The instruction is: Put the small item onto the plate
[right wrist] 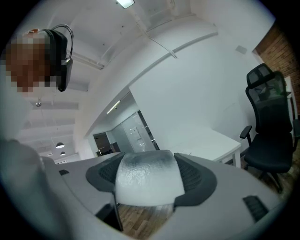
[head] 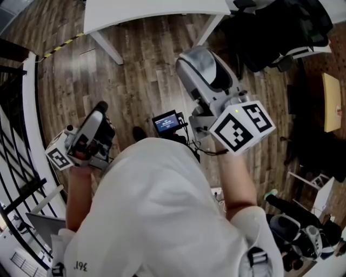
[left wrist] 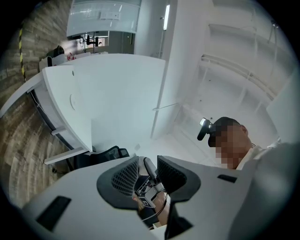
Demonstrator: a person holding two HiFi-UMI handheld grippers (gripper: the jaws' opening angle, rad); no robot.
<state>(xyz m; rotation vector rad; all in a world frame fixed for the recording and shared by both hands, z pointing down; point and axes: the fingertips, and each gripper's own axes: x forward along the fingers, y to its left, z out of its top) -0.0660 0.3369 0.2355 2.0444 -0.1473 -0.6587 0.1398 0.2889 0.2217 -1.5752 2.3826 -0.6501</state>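
Nearest is the person's white shirt, with both bare forearms reaching forward from it. The left tool is held at the left, angled up a little, its marker cube on the near-left side. In the left gripper view its dark ribbed pads stand a narrow way apart and grip nothing; what shows through the gap lies beyond them and is too cluttered to name.

The right tool is held level on the right, farther forward, with its black-and-white marker cube close to the wrist. Its jaws are spread wide and press on both sides of a frosted, whitish-grey rounded small item, which fills the gap between the pads. The item is thus carried in the air, above the floor and in front of the person's chest.

Between the two tools, just beyond the shirt, sits a small black device with a lit screen. Beneath everything is brown wood-plank floor. Farther off stands a white tabletop on white legs, and to the far right a black office chair.
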